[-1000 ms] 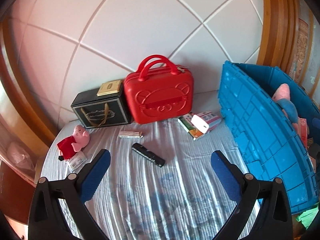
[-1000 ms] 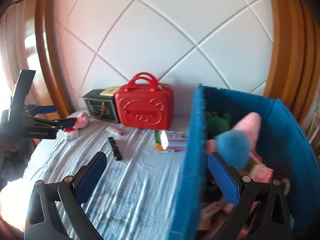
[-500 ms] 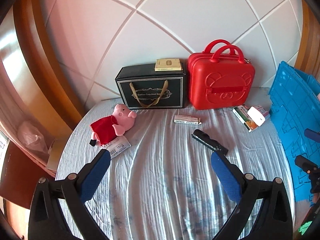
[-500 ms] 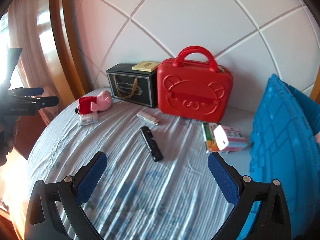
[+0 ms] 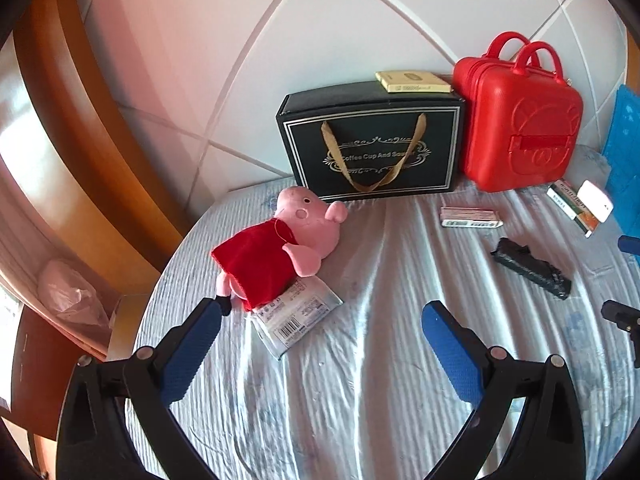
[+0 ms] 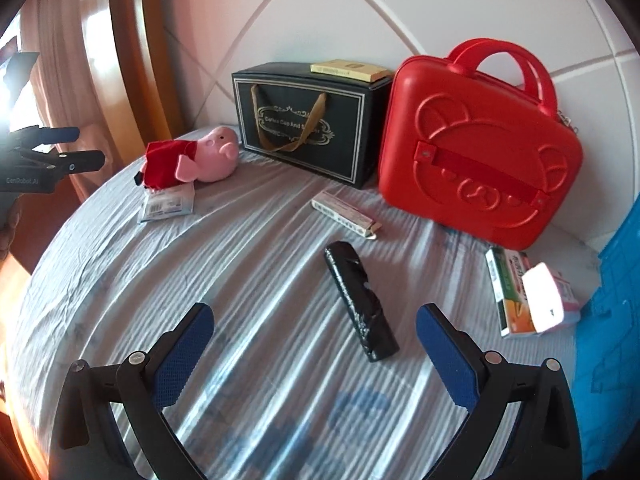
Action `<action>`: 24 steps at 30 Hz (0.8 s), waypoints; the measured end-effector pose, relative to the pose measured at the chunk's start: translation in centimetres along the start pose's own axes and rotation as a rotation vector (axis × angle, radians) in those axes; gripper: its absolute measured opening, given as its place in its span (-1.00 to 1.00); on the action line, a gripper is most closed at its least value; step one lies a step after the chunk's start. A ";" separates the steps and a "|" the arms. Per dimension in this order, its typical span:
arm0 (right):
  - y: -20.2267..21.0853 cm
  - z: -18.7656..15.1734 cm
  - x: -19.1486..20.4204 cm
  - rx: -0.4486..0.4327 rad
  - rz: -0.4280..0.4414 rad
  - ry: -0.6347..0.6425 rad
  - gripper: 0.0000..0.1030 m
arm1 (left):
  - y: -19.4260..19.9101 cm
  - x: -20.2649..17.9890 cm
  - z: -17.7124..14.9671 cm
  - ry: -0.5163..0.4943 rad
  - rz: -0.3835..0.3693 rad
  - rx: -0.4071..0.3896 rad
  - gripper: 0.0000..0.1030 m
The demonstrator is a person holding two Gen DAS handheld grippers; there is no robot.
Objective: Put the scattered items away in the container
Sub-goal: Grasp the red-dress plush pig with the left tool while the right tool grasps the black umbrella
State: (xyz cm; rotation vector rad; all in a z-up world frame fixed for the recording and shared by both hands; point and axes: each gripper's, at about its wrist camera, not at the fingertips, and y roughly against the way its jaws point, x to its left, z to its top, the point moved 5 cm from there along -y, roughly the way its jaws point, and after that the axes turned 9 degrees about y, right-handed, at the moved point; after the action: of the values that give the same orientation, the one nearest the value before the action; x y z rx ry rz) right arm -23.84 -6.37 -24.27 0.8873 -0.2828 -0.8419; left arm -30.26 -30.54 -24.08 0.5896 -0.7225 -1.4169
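Both the left gripper (image 5: pixel 318 338) and right gripper (image 6: pixel 314 340) hang wide and empty over the bed (image 6: pixel 248 280), where the pig (image 5: pixel 280 246), packet (image 5: pixel 294 316), black roll (image 6: pixel 360 300) and boxes (image 6: pixel 524 300) lie outside the bin (image 6: pixel 616 280).

The black gift box (image 5: pixel 372 148) is showing gold lettering, "Coffee Cup And Saucer". The left gripper (image 6: pixel 60 152), at the right view's edge, is bearing "GenRobot.AI" on its body.
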 end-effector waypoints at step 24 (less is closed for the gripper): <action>-15.5 -3.0 -3.4 0.127 -0.009 -0.094 0.91 | -21.6 4.1 2.8 -0.300 0.040 0.146 0.98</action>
State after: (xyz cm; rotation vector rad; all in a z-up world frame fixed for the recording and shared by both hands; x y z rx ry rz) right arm -32.63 -7.50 -37.73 0.9693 -0.4187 -0.8827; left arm -46.57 -36.14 -37.93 0.4761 -1.0772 -1.4386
